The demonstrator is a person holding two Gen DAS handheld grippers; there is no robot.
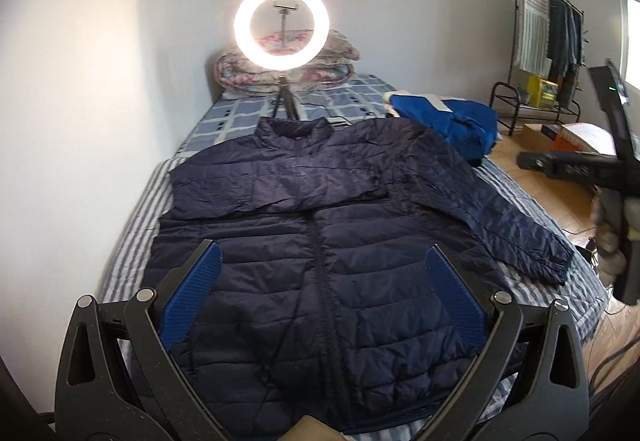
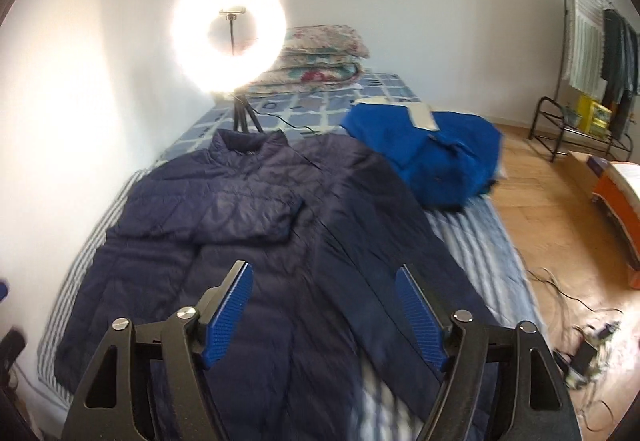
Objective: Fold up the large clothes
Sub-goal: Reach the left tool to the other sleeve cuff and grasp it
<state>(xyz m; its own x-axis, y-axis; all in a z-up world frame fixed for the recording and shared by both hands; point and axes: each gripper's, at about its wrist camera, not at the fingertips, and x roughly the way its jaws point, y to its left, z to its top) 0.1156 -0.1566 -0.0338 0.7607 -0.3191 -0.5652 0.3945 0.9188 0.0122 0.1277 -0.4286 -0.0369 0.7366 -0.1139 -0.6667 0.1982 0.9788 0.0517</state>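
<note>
Jacket (image 1: pixel 320 241) lies lengthwise along bed (image 1: pixel 224 117) (collar toward ring light (image 1: pixel 281 28)).

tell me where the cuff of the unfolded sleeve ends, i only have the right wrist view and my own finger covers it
Observer: In the left wrist view, that sleeve of the dark navy quilted puffer jacket ends in a cuff lying flat on the blue-and-white striped bed cover, close to the bed edge on the wooden-floor side.
Operator: is the left gripper holding anything
Observer: No. The left gripper is open in front of the jacket's lower front, and its blue pads grip nothing.
</note>
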